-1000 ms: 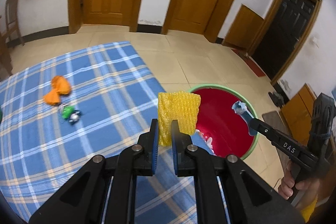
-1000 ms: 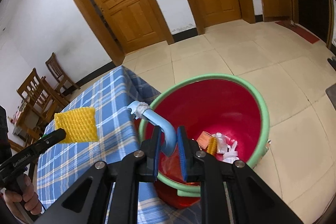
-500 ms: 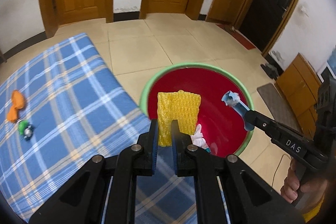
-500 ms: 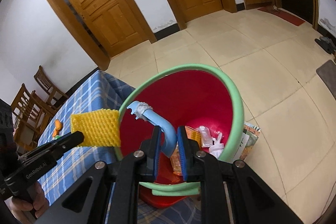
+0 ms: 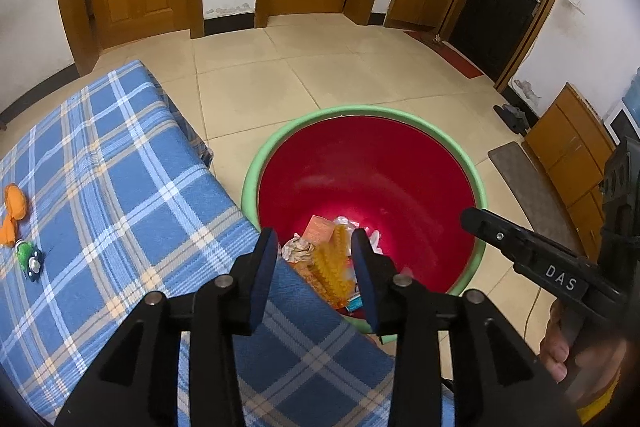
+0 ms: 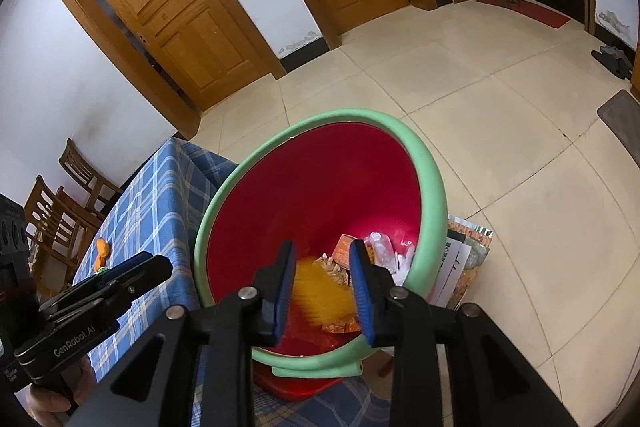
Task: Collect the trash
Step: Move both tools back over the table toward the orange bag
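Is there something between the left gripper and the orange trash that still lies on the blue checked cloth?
Nothing visible blocks it. Between the left gripper, whose jaws are opening and empty, and the orange trash there is only bare checked cloth. A small green item lies just beside the orange piece, not in the path.

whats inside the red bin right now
The red bin holds a yellow foam net, an orange packet, crumpled paper and clear plastic wrap. Both sets of jaws hide part of the pile, so anything beneath stays unseen.
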The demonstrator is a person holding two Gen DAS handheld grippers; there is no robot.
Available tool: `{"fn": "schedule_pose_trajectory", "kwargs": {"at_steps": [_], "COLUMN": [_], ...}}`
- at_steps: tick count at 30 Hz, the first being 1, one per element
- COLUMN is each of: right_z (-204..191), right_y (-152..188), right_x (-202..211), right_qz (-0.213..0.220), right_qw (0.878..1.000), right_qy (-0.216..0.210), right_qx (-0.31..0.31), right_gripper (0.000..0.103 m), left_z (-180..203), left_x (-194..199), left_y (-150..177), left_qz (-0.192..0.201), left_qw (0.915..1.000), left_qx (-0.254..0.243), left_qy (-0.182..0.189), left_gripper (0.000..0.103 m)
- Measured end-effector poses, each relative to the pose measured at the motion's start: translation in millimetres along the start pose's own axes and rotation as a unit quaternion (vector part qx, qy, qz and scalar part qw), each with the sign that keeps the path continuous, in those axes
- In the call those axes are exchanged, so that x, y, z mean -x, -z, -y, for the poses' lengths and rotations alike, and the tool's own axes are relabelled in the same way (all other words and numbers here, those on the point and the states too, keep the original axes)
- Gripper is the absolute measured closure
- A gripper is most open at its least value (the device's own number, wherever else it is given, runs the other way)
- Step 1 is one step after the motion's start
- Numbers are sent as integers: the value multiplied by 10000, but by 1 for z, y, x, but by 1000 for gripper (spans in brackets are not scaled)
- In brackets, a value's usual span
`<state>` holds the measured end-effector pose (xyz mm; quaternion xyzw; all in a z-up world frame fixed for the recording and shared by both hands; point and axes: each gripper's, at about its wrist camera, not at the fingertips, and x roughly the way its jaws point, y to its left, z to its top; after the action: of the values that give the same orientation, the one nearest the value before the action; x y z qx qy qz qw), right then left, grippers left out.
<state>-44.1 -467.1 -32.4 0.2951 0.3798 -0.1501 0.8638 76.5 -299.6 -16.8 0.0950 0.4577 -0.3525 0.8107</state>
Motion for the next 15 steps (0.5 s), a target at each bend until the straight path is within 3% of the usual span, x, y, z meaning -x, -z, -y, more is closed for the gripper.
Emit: {"fn": "schedule_pose_trajectory", "kwargs": {"at_steps": [8,12,15], "right_z": [-9,-17,-24], "right_y": [2,3,3], "right_x": [5,5,4], "right_qz": [31,23,-8], "right_qw": [9999,9999,9998], "right_qy": [-86,-76,-69], "right_qx": [98,151,193], "right_gripper": [56,41,36], "left_z": [-18,-32,-46], "left_x": [10,19,26], "left_y": [-3,-4,-5], "left_qz": [97,204,279], "left_qw": [9997,9989,9976], "left_qx": [143,268,380], "left_qy": [-160,-341,-512], "left_gripper": [63,49,44]}}
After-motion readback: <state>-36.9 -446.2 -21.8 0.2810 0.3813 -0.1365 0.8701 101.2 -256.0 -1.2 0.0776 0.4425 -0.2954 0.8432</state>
